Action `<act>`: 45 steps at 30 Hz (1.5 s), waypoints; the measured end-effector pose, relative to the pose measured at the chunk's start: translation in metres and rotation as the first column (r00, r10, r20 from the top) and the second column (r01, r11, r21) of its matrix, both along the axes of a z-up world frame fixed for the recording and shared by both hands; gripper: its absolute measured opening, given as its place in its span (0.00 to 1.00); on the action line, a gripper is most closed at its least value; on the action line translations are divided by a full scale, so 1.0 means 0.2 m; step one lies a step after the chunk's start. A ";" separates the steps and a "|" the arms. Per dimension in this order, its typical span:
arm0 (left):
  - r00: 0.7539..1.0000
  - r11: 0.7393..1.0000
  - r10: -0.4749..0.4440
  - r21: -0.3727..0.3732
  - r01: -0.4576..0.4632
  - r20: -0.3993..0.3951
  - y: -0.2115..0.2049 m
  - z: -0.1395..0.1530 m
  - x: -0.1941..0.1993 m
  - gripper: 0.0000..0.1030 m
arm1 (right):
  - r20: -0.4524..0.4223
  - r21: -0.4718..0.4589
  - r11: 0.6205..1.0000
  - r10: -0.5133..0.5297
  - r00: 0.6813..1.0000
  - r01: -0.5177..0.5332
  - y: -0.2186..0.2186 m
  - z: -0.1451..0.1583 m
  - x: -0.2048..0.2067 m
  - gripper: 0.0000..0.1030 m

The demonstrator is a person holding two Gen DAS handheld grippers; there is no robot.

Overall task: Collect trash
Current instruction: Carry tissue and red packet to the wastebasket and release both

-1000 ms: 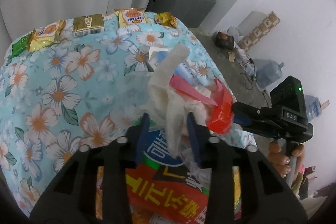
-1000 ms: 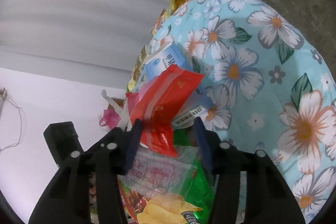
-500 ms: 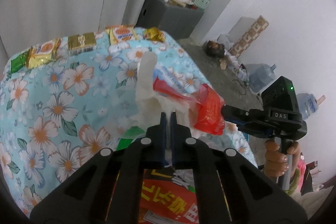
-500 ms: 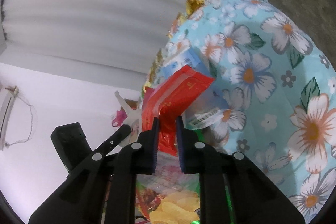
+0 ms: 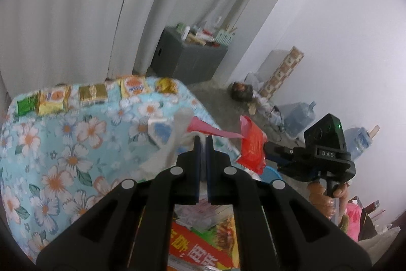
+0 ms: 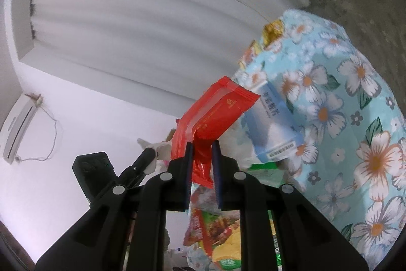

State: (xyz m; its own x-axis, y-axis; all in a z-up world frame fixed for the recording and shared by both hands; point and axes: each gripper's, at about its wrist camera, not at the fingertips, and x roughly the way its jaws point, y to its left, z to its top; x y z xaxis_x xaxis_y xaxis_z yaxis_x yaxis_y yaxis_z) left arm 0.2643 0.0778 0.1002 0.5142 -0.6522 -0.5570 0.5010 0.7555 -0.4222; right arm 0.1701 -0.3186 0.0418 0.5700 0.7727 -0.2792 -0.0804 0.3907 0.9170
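Trash bag (image 5: 175, 144), whitish thin plastic, crumpled, held over the floral tablecloth (image 5: 63, 144) by two grippers.
Left gripper (image 5: 202, 140): jaws closed tight on a white handle strip. Right gripper (image 6: 202, 147): jaws just narrowed, pinching one glossy red wrapper (image 6: 215, 111). Contents: blue-white carton (image 6: 274, 128), apparently more wrappers. Five packets (image 5: 92, 93) line the far edge.

Left gripper (image 5: 202, 140): jaws closed tight, pinching thin white material, angled downward. Right gripper (image 6: 203, 145): jaws narrowly apart, clamped on red wrapper, near level. A hand (image 5: 323, 197) grips the right handle.
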 end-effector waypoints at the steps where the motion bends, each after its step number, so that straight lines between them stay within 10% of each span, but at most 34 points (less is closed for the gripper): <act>1: 1.000 1.000 -0.001 -0.007 0.001 0.013 0.00 0.02 -0.01 0.02 | 0.013 0.002 1.000 -0.002 1.000 0.002 -0.01 0.02 -0.02 0.14; 21: 0.986 0.998 -0.024 -0.053 0.034 0.166 -0.19 0.35 -0.34 0.02 | 0.170 0.007 0.992 -0.126 0.977 0.126 -0.35 0.28 -0.46 0.14; 32: 0.961 0.964 -0.258 -0.033 0.262 0.103 -0.83 0.34 -0.43 0.02 | 0.129 0.004 0.940 -0.339 0.932 0.341 -0.81 0.16 -0.87 0.14; 45: 0.794 0.807 -0.571 0.035 0.590 -0.209 -2.16 -0.21 -0.43 0.02 | -0.134 -0.115 0.734 -0.679 0.722 0.669 -1.48 -0.31 -1.31 0.14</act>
State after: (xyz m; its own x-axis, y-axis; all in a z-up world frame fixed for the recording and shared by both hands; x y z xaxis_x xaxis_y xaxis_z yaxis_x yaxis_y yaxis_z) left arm 0.1789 -0.3533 0.0578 -0.0593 -0.7356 -0.6748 0.7806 0.3872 -0.4906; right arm -0.0924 -0.6155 -0.0210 0.8793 0.1824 -0.4400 0.3652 0.3348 0.8687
